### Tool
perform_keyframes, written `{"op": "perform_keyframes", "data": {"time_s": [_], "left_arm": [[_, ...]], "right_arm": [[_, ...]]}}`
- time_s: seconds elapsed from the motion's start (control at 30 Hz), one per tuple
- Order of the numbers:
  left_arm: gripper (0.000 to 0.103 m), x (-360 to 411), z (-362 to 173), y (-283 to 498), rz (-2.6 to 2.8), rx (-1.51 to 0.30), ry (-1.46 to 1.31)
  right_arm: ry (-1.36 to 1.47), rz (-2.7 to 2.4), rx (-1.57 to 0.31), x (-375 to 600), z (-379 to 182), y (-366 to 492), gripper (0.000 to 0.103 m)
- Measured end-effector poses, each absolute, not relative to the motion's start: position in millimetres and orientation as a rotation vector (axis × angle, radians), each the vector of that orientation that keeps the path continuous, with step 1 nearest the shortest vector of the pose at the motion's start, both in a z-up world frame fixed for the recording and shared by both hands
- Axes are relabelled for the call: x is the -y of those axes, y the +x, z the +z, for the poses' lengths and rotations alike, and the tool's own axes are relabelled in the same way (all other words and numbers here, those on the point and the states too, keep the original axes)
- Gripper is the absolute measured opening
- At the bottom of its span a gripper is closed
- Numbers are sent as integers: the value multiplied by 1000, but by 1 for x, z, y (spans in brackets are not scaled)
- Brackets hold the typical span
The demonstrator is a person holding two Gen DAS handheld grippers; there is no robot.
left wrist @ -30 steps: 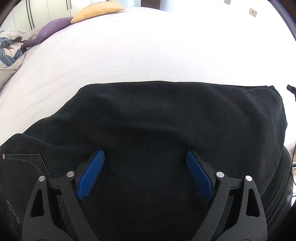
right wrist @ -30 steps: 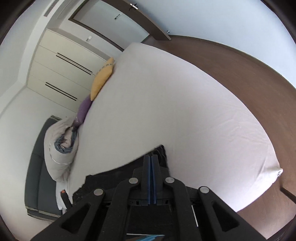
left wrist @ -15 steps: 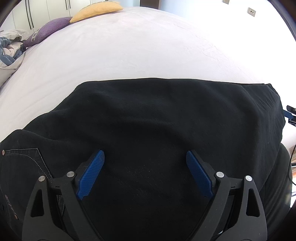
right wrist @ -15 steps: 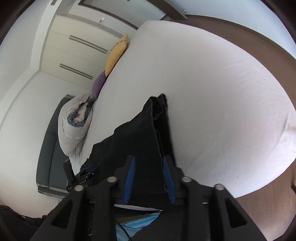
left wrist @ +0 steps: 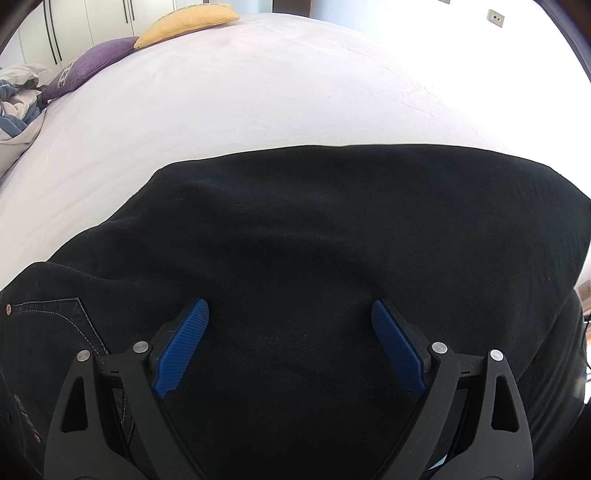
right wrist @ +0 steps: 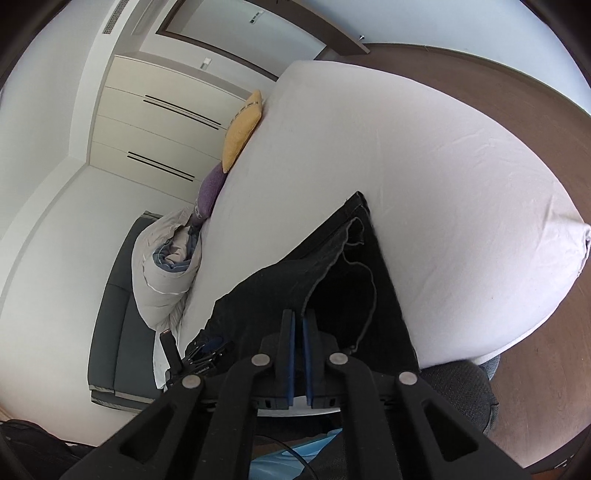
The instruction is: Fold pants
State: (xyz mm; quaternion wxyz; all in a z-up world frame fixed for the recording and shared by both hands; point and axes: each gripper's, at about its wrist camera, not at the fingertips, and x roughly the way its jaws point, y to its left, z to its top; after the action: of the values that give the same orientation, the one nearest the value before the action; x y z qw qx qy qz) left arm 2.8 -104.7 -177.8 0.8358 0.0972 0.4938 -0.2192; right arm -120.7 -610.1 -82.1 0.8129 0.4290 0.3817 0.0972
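Black pants (left wrist: 314, 258) spread over the near edge of the white bed (left wrist: 258, 92), filling the lower two thirds of the left wrist frame; stitched pocket and rivet at lower left, so waist end probably there. Seen again in the right wrist frame (right wrist: 332, 266) as a dark wedge running from lower centre up to a point at mid-frame, one hem edge lifted and curling above the layer beneath.

Right gripper (right wrist: 298, 354) nearly closed at lower centre of its frame, blue pads (right wrist: 290, 354) a thin slit apart, pinching that raised hem edge. Held so, presumably, to carry the leg end over toward the waist for a fold. Cloth thin between the pads; slipping out is a risk if pulled too fast.

Left gripper (left wrist: 290, 343) spread wide at the bottom of its frame, fingers (left wrist: 184, 343) well apart, gripping nothing, poised just over the flat dark cloth. Likely placed there to pin or steady the middle while the other end travels; contact with the fabric cannot be told.

Beyond: yellow pillow (left wrist: 188, 18) and purple pillow (left wrist: 96, 62) at upper left, rumpled duvet (right wrist: 162, 269) at left of the right wrist frame, white wardrobe (right wrist: 159, 122) behind, brown floor (right wrist: 535, 387) at right.
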Motion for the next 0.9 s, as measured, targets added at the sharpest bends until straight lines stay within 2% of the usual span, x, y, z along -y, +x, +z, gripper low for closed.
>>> {"op": "perform_keyframes", "data": {"time_s": [0.07, 0.17, 0.2, 0.23, 0.3, 0.43, 0.53, 0.6, 0.7, 0.73, 0.77, 0.9], "left_arm": [[91, 104, -180, 5, -462, -1042, 208], [91, 107, -182, 6, -458, -1039, 224], [91, 108, -182, 6, -459, -1037, 232], [91, 108, -180, 5, -456, -1034, 239], [91, 106, -178, 4, -440, -1029, 238], [91, 106, -169, -4, -445, -987, 229], [91, 111, -167, -9, -460, -971, 230], [91, 114, -171, -8, -454, -987, 224], [91, 115, -180, -4, -451, -1009, 219], [91, 114, -180, -4, -454, -1008, 213], [91, 112, -178, -3, -451, -1005, 213], [91, 95, -178, 0, -420, -1005, 181]], "right_arm": [[934, 142, -866, 617, -102, -118, 5], [888, -41, -1059, 632, -148, -107, 4], [910, -40, -1076, 635, -152, -108, 0], [906, -58, -1079, 636, -145, -109, 0], [831, -98, -1020, 633, -118, -115, 9], [723, 78, -946, 599, -63, -91, 9], [672, 386, -943, 531, -52, -46, 10], [649, 513, -1010, 488, -71, -7, 17], [584, 521, -1166, 453, -126, 40, 17], [542, 443, -1217, 455, -144, 51, 6], [566, 421, -1225, 467, -157, 59, 0], [669, 170, -1008, 549, -140, 62, 0]]}}
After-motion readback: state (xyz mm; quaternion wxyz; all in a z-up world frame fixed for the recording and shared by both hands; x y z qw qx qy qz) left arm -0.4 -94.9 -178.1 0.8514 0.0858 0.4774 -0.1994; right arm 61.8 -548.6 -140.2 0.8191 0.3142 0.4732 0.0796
